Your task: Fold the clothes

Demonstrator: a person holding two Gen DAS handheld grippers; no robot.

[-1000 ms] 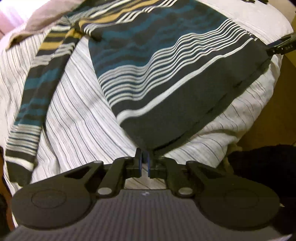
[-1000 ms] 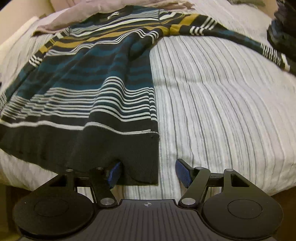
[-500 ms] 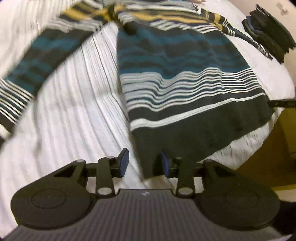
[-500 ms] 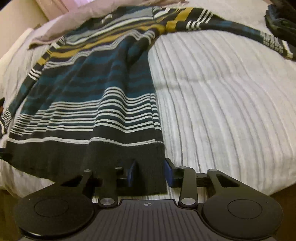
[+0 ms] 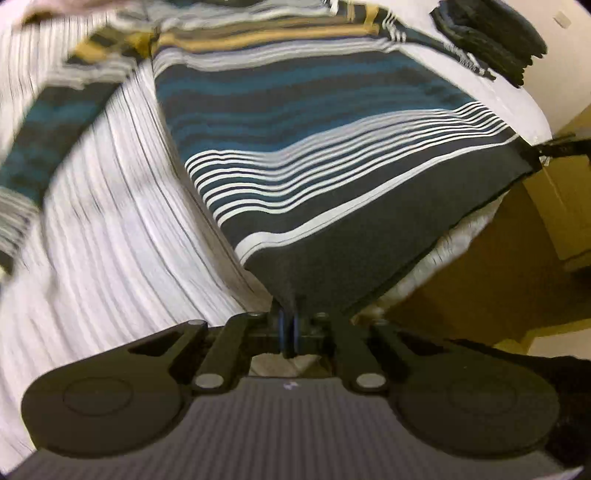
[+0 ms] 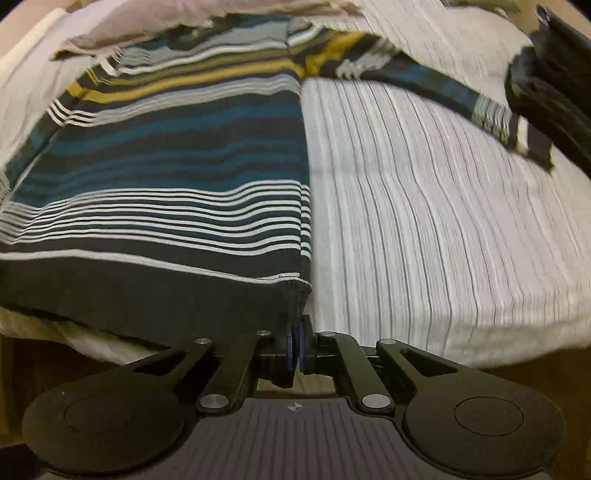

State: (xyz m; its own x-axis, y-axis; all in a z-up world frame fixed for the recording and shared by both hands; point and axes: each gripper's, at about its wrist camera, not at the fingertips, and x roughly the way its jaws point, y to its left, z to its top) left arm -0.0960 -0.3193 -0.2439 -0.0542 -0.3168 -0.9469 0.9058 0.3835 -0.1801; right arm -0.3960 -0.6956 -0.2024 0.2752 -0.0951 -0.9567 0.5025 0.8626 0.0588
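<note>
A striped sweater (image 5: 314, 147) in dark grey, teal, white and mustard lies spread on the striped bed sheet (image 5: 110, 240). My left gripper (image 5: 288, 325) is shut on the sweater's left hem corner, which hangs over the bed's near edge. In the right wrist view the same sweater (image 6: 166, 177) fills the left half, and my right gripper (image 6: 296, 347) is shut on its right hem corner. The hem is stretched taut between both grippers. One sleeve (image 6: 443, 88) trails off to the right, the other sleeve (image 5: 48, 129) to the left.
A stack of dark folded clothes (image 5: 487, 40) sits at the far right corner of the bed, also at the right edge as dark clothes (image 6: 550, 74). A pinkish cloth (image 6: 166, 22) lies beyond the collar. Wooden floor and furniture (image 5: 517, 277) lie past the bed edge.
Both grippers, open around the hem corners half a second ago, have shut on them. The hem is now pulled taut and lifted slightly toward me.
</note>
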